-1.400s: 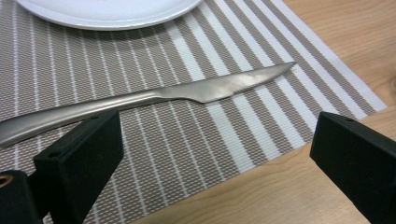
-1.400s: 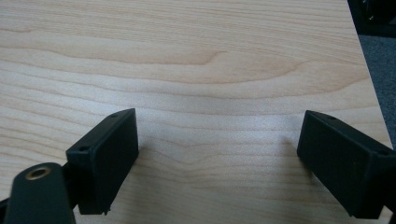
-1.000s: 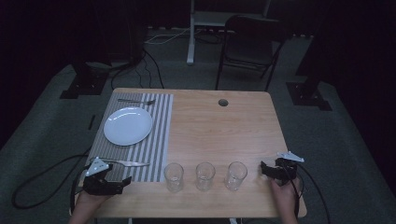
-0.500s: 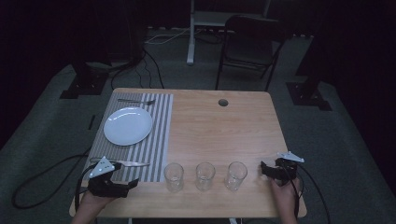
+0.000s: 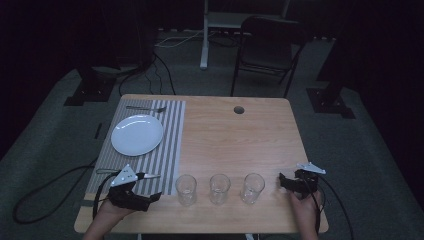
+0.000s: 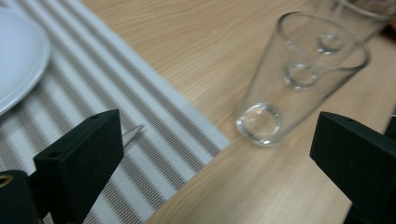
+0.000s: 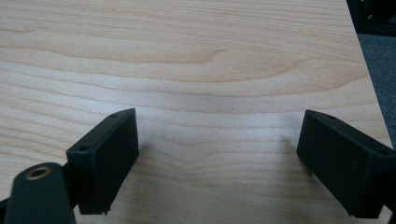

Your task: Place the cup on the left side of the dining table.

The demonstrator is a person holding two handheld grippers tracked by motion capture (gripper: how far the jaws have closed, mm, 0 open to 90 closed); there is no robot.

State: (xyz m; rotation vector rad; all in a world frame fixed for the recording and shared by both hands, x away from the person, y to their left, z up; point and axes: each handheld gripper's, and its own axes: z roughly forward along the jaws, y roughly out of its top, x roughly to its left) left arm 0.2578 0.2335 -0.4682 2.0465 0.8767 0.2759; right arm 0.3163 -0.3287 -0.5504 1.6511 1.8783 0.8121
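Note:
Three empty clear glasses stand in a row near the table's front edge: left glass (image 5: 186, 189), middle glass (image 5: 219, 188), right glass (image 5: 252, 187). My left gripper (image 5: 154, 196) lies low at the front left, open, jaws pointing right at the left glass. In the left gripper view the left gripper (image 6: 219, 154) has that glass (image 6: 299, 79) ahead between its wide jaws, not touching. My right gripper (image 5: 283, 180) rests open just right of the right glass. The right gripper (image 7: 219, 154) holds nothing over bare wood.
A striped placemat (image 5: 170, 145) covers the table's left part, with a white plate (image 5: 137, 135), a fork (image 5: 145, 108) behind it and a knife (image 5: 150, 176) in front. The table (image 5: 235, 135) has a cable hole (image 5: 239, 109). A chair (image 5: 265, 55) stands beyond.
My left gripper has slid right along the front edge and turned towards the left glass. The right gripper and the glasses have stayed put.

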